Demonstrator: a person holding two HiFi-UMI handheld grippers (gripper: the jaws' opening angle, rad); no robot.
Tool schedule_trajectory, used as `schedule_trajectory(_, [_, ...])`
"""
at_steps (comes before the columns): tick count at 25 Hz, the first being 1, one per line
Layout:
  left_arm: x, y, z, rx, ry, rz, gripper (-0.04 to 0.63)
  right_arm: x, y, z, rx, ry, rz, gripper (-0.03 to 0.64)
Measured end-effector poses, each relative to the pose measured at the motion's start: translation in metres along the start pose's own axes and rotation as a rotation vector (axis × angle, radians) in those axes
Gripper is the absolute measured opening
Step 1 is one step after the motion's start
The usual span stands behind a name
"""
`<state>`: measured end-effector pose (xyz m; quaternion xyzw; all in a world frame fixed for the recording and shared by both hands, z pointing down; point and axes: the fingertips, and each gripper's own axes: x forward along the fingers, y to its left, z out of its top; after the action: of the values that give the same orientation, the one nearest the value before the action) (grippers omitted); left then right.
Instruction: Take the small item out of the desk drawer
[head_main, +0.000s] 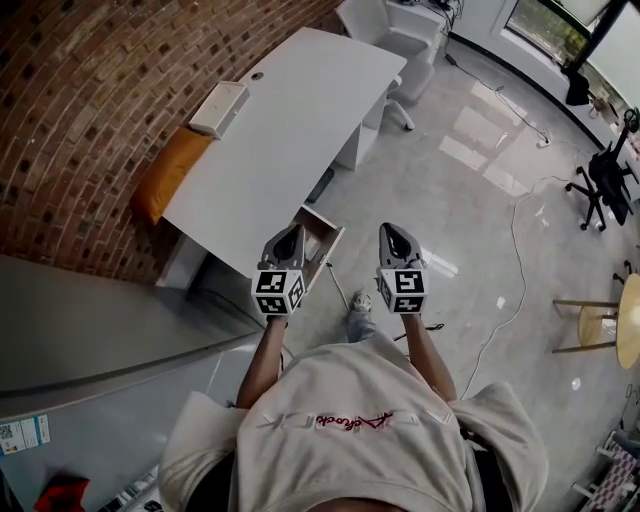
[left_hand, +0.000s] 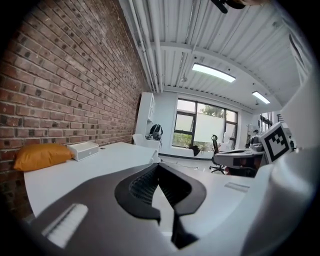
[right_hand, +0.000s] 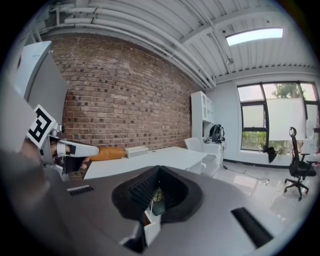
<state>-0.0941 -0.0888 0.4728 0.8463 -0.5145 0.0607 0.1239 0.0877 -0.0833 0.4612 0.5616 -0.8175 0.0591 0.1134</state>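
Observation:
The white desk stands against the brick wall, its drawer pulled open at the near corner. My left gripper hovers over the drawer's left side, jaws closed to a point with nothing between them. My right gripper hangs over the floor just right of the drawer, also shut and empty. In the left gripper view, the left gripper points level along the desk top. Below the right gripper, the gap shows the drawer's white edge and a small dark-green patch, too small to identify.
A white box and an orange cushion lie on the desk by the wall. A white chair stands at its far end. On the floor to the right are a white cable, a black office chair and a wooden stool.

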Motion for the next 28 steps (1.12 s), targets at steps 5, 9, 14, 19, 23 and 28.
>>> schedule_trajectory(5, [0.045, -0.01, 0.012, 0.006, 0.006, 0.021, 0.009, 0.027, -0.043, 0.007, 0.002, -0.001, 0.023, 0.011])
schedule_trajectory(9, [0.075, -0.014, 0.019, 0.007, 0.005, 0.049, 0.008, 0.049, -0.07, 0.009, 0.006, -0.001, 0.052, 0.011])
schedule_trajectory(14, [0.102, -0.015, 0.022, 0.002, 0.014, 0.087, 0.008, 0.073, -0.09, 0.008, 0.009, 0.006, 0.099, 0.011])
schedule_trajectory(19, [0.116, -0.012, 0.019, -0.008, 0.023, 0.123, 0.008, 0.091, -0.102, 0.002, 0.009, 0.024, 0.137, 0.011])
schedule_trajectory(23, [0.117, -0.003, 0.008, -0.016, 0.045, 0.142, 0.008, 0.104, -0.099, -0.007, 0.015, 0.038, 0.16, 0.011])
schedule_trajectory(28, [0.122, 0.013, 0.001, -0.025, 0.049, 0.153, 0.009, 0.122, -0.092, -0.018, 0.024, 0.057, 0.185, 0.011])
